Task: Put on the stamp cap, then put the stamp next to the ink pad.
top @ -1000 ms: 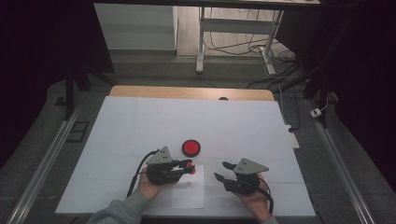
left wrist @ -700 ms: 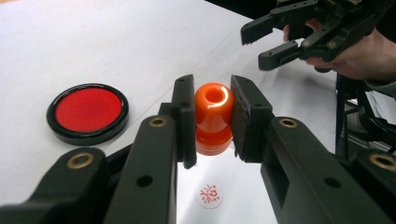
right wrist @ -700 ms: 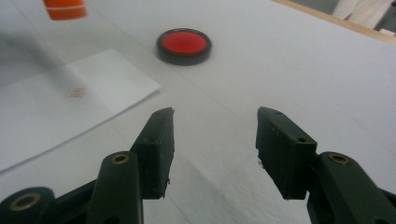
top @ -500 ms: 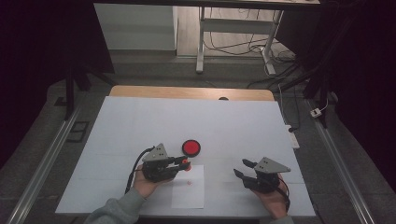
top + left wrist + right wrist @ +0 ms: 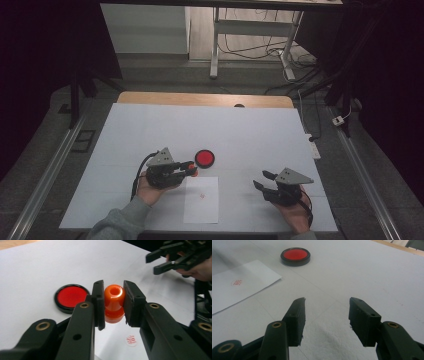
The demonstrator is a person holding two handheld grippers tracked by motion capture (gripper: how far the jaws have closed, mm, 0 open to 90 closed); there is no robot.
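I am holding the stamp (image 5: 114, 303) in my left hand-held gripper (image 5: 191, 169), the jaws pinching its orange body from both sides, so the stamp is riding above the bench (image 5: 150, 130) rather than resting on it. Nearest to me, at about six o'clock from that gripper, the sheet of paper (image 5: 201, 212) is lying flat, and a small red stamp mark (image 5: 202, 196) is already showing on it, so I am judging the imprint itself as done. My right hand-held gripper (image 5: 260, 181) is hovering out at about three o'clock from the paper, its jaws standing spread with nothing between them; it is pressing on nothing and looking free to help. Farther off, at roughly one o'clock from the stamp and just beside it, the round ink pad (image 5: 204, 158) is sitting open with its red face up, apart from the paper's far edge. What I am reading as left: setting the stamp down somewhere on the bench, or inking it again at the pad if another mark is wanted. Whether the stamp's face is carrying fresh ink I cannot tell, since it is turned away from me.
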